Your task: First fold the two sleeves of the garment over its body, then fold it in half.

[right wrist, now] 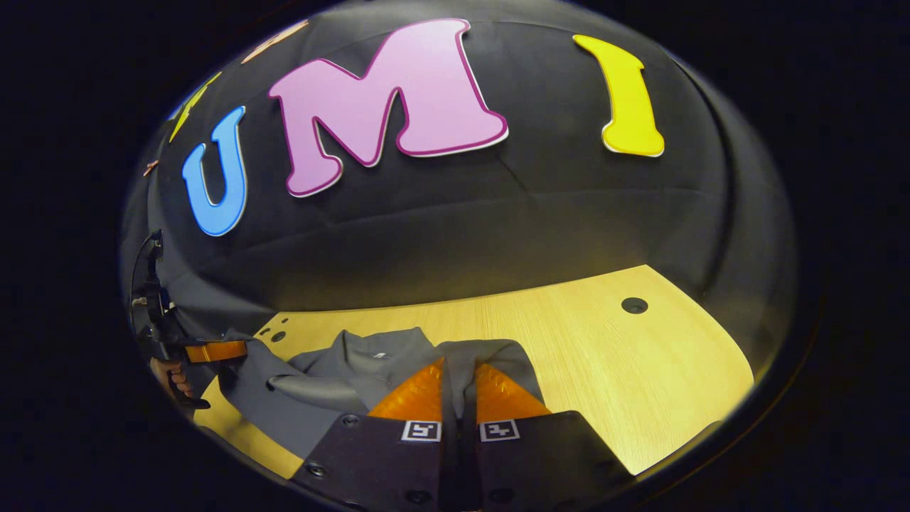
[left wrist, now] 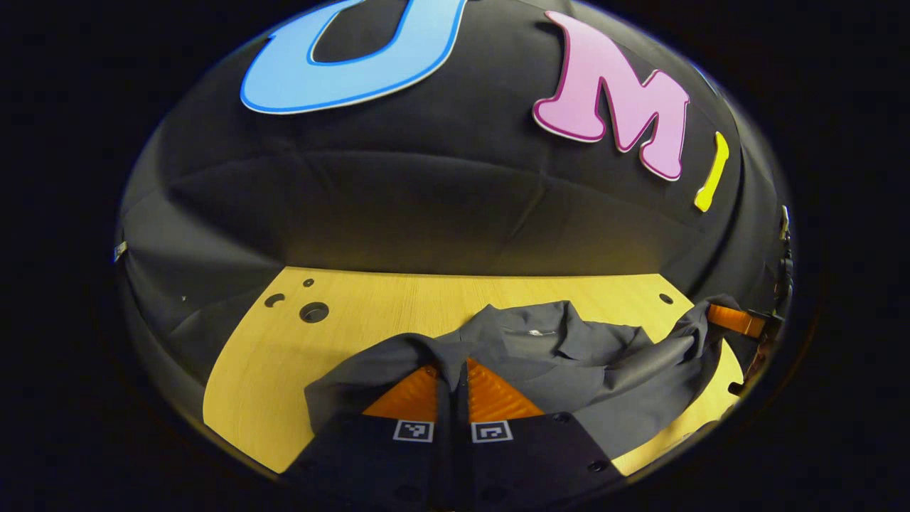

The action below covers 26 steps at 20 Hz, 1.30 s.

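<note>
Grey cloth is pinched in both tools at once. From the left gripper view, the left gripper (left wrist: 452, 373) has its two fingers drawn nearly together, with a fold of the garment (left wrist: 569, 355) caught between them and lifted off the wooden table (left wrist: 370, 313). The rest of the garment, collar facing up, lies spread across the tabletop toward the far right, where the other gripper also has hold of an edge.

From the right gripper view, the right gripper (right wrist: 458, 377) is likewise closed down to a narrow slit, a ridge of the same grey fabric squeezed between its fingers. The garment (right wrist: 341, 370) trails away to the left of that view, rumpled, its collar toward the booth's wall, and reaches the left gripper (right wrist: 213, 350) at the far edge, where a hand (right wrist: 174, 377) grips the handle.

A small pale label (left wrist: 538, 332) sits inside the collar; its writing is too small to read. Each finger carries a square black-and-white marker.
</note>
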{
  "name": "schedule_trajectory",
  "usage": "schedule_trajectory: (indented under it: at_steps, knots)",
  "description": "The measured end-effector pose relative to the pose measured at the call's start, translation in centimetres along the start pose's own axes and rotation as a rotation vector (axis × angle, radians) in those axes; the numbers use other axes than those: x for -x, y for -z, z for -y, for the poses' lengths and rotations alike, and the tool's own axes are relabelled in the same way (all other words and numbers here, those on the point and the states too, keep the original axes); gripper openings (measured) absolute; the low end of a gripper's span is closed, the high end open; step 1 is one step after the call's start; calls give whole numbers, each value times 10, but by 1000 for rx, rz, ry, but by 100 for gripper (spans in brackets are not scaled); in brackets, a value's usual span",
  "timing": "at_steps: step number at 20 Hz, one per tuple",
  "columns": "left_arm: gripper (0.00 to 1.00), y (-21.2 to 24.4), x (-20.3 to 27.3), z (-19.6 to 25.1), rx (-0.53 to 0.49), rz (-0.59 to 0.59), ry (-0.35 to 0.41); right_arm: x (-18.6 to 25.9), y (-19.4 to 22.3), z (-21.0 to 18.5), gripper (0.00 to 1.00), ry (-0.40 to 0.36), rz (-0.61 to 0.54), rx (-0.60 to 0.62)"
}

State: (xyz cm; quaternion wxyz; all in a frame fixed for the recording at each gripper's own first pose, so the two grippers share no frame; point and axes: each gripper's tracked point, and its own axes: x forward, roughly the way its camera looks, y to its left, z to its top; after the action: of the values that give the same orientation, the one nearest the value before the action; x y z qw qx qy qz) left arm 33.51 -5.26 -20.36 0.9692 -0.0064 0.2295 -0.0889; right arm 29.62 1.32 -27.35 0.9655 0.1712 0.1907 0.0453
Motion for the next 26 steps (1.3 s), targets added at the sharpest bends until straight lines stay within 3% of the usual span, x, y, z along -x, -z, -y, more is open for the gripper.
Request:
schedule_trajectory:
  at_steps: [10, 15, 17, 20, 21, 22, 23, 24, 25, 26]
  knots:
    - [5, 46, -82, -12, 0, -131, -51, -79, 44, 23, 5, 40, -94, 21]
    - [8, 65, -93, -14, 9, -180, -65, -93, 73, 36, 5, 80, -173, 27]
    - [5, 69, -95, -14, 8, -192, -74, -97, 80, 37, 5, 84, -192, 23]
    - [6, 70, -94, -14, -8, -201, -83, -95, 87, 43, 11, 99, -228, 4]
    - [10, 70, -94, -15, -18, -204, -92, -92, 90, 45, 20, 108, -247, -9]
    - [14, 69, -92, -16, -28, -207, -103, -92, 91, 46, 22, 112, -255, -19]
    - [19, 68, -89, -17, -39, -209, -119, -88, 86, 49, 39, 130, -246, -12]
    - [26, 66, -87, -16, -46, -210, -123, -84, 82, 52, 44, 133, -233, 2]
    - [44, 64, -84, -10, -44, -209, -108, -80, 77, 54, 48, 144, -226, 24]
    - [63, 61, -82, -4, -35, -208, -88, -75, 74, 53, 59, 143, -221, 36]
